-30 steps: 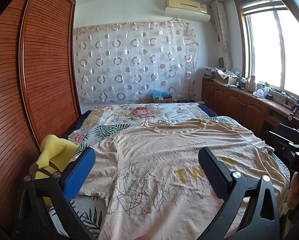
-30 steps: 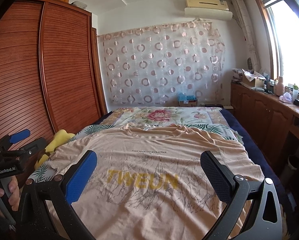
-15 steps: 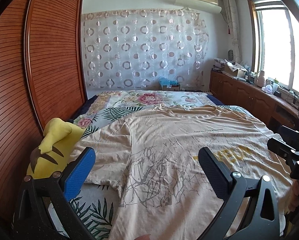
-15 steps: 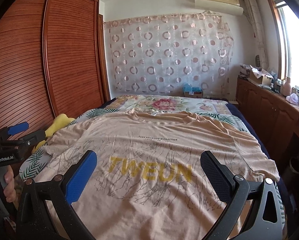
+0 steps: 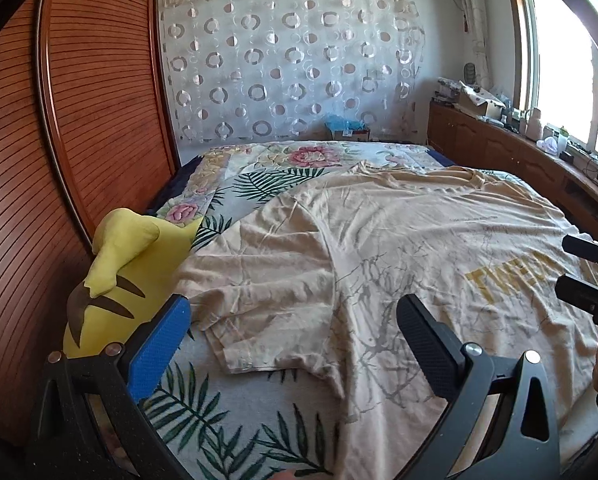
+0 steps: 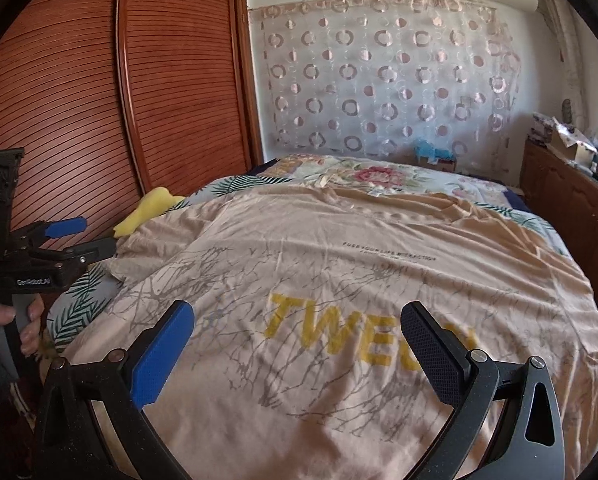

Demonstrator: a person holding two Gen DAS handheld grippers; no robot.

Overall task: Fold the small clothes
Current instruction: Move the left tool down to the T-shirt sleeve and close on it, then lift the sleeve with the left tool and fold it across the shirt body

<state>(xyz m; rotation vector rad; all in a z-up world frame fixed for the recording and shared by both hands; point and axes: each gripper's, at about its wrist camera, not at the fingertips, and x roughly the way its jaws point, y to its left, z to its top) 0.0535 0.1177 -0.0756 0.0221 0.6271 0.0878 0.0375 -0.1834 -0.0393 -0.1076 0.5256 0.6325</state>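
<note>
No fold is made yet, we judge. In the left wrist view our left gripper (image 5: 291,336) hangs with its jaws wide apart and empty above the short sleeve of the beige cotton T-shirt with yellow letters (image 5: 399,248), which lies flat on the floral bedsheet (image 5: 235,404); a yellow plush toy (image 5: 127,268) touches the sleeve. In the right wrist view our right gripper (image 6: 297,344) is also spread and empty over the printed chest; every fold remains.
</note>
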